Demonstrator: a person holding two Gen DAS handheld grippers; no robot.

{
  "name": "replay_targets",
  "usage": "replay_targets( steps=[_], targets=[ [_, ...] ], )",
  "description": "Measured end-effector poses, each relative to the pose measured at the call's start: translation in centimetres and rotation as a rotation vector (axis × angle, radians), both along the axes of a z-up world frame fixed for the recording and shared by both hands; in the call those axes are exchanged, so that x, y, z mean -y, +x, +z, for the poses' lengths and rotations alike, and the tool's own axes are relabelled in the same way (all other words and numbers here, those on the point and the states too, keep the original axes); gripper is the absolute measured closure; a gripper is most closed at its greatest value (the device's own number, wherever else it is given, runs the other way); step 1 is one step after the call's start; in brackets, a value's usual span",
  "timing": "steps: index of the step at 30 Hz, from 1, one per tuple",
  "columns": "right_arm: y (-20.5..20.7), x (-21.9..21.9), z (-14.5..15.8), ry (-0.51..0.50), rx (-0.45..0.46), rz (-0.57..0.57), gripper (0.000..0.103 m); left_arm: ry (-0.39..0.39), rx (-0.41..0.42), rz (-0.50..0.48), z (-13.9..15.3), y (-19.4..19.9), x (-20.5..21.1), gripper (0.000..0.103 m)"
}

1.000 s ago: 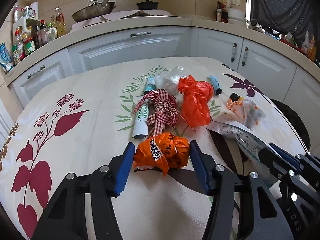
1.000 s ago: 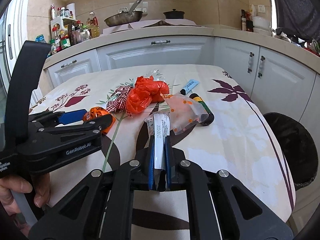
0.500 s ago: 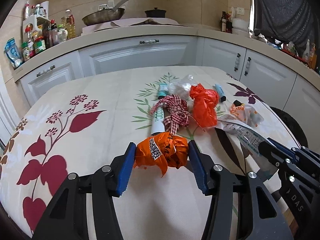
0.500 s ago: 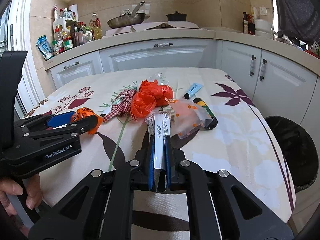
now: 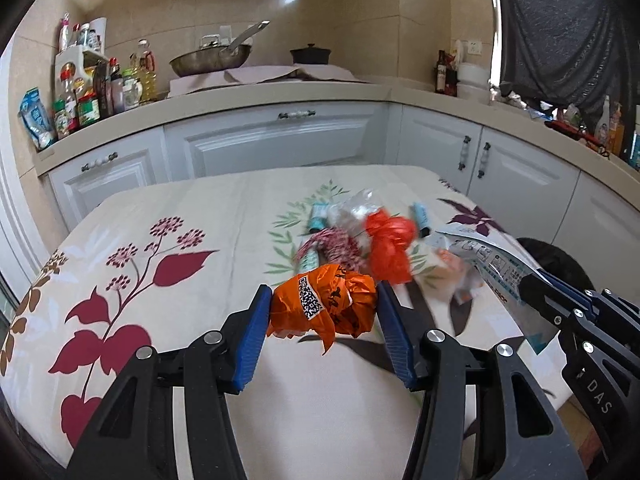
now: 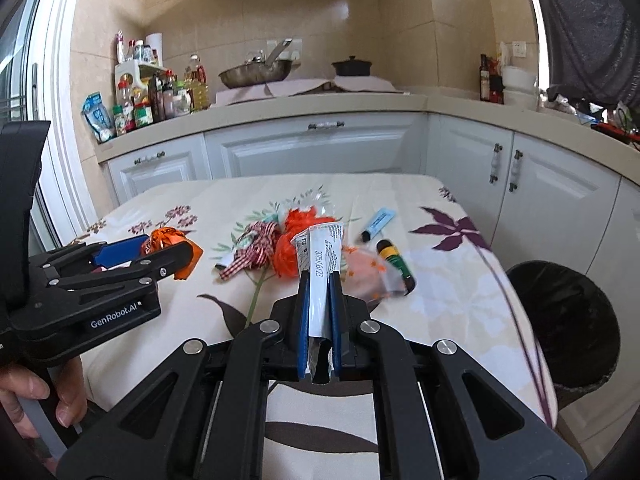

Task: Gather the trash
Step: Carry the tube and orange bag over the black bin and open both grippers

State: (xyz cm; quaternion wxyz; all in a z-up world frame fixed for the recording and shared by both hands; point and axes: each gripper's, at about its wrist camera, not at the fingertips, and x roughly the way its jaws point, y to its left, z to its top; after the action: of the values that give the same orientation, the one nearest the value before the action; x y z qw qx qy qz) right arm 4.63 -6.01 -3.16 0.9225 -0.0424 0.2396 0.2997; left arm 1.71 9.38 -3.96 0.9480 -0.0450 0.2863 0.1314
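My left gripper (image 5: 322,312) is shut on a crumpled orange wrapper (image 5: 324,308) with a QR label and holds it above the table; it also shows in the right wrist view (image 6: 168,240). My right gripper (image 6: 320,304) is shut on a flat white printed packet (image 6: 320,256), seen too in the left wrist view (image 5: 496,268). On the floral tablecloth (image 6: 440,280) lie a red plastic bag (image 6: 296,240), a checked ribbon (image 6: 256,248), a clear dotted bag (image 6: 368,272), a blue tube (image 6: 378,222) and a dark yellow-capped tube (image 6: 394,264).
A black-lined trash bin (image 6: 568,320) stands on the floor off the table's right edge. White cabinets (image 6: 312,152) and a counter with bottles (image 6: 152,96) and a pan (image 6: 256,72) run behind the table.
Both grippers have lifted and pulled back from the table, each still holding its item. The pile of trash has stayed in place.
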Motion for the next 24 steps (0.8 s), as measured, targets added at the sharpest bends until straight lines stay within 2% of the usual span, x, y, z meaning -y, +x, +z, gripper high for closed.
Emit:
replay_targets(
  steps=[10, 24],
  targets=[
    [1.2, 4.9, 1.0, 0.016, 0.033, -0.144, 0.095, -0.001, 0.027, -0.130, 1.0, 1.7, 4.8, 0.050],
    [5.2, 16.7, -0.2, -0.022, 0.053, -0.471, 0.095, 0.025, 0.046, -0.325, 1.5, 7.2, 14.1, 0.050]
  ],
)
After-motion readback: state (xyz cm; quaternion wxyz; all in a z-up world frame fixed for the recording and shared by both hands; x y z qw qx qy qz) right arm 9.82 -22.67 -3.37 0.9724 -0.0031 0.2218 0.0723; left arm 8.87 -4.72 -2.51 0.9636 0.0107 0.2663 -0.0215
